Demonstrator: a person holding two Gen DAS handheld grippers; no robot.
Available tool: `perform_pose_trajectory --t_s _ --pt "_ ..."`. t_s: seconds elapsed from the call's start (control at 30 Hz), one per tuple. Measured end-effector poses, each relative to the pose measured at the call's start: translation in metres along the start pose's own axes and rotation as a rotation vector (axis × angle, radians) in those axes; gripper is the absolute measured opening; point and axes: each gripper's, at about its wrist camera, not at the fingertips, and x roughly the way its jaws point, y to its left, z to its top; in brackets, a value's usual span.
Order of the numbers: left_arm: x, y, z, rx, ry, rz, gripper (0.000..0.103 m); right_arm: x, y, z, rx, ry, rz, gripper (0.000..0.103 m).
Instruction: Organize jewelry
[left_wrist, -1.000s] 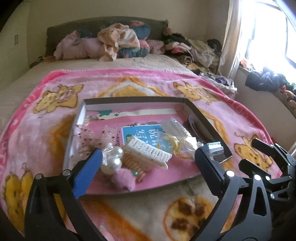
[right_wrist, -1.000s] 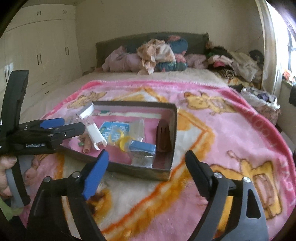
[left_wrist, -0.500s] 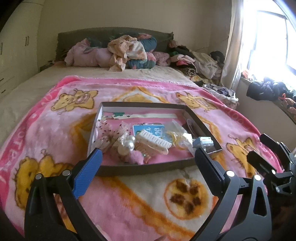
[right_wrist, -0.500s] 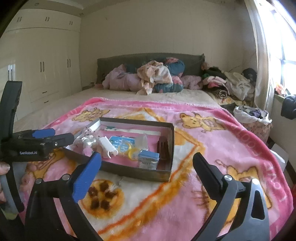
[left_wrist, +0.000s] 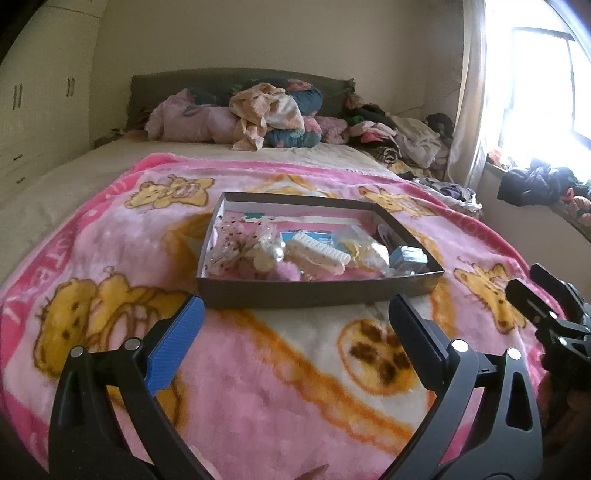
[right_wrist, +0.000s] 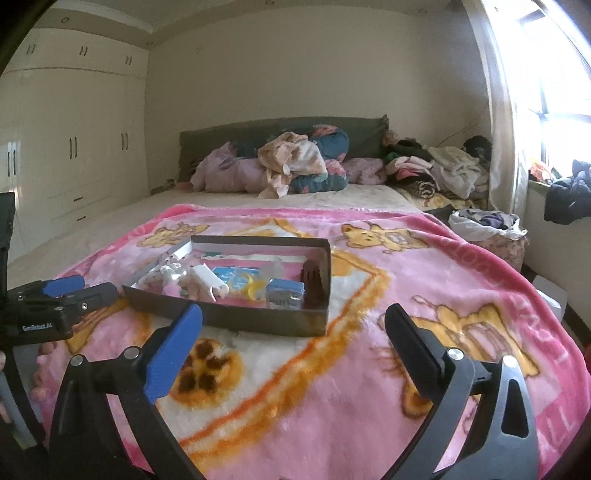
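A shallow dark cardboard box (left_wrist: 317, 291) (right_wrist: 258, 319) lies on the pink bear blanket. It holds a white hair claw clip (left_wrist: 317, 253) (right_wrist: 208, 278), pearl pieces (left_wrist: 267, 254), a pink fluffy piece (left_wrist: 286, 271), yellow rings in clear bags (left_wrist: 364, 249) (right_wrist: 253, 288), a small blue box (left_wrist: 408, 256) (right_wrist: 284, 291) and a brown clip (right_wrist: 312, 278). My left gripper (left_wrist: 295, 321) is open and empty, short of the box's near wall. My right gripper (right_wrist: 293, 325) is open and empty, near the box's right front corner.
The pink blanket (left_wrist: 110, 258) covers the bed's near half. Pillows and heaped clothes (left_wrist: 266, 114) lie at the headboard. Clothes pile up along the right side (right_wrist: 443, 170). White wardrobes (right_wrist: 74, 147) stand on the left. A window is at the right.
Both grippers have pulled back and risen away from the box, which now looks smaller and farther. Both stay open and empty. The box's contents have not moved.
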Motion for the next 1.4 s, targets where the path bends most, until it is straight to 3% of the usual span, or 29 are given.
perform_pose_trajectory --t_s 0.27,1.4 --pt "-0.013 0.002 -0.010 0.004 -0.041 0.046 0.091 -0.019 0.002 -0.015 0.012 -0.046 -0.014 0.096" --pt "-0.026 -0.009 -0.015 0.035 -0.057 0.036 0.091 -0.031 0.003 -0.019 0.016 -0.050 -0.024 0.096"
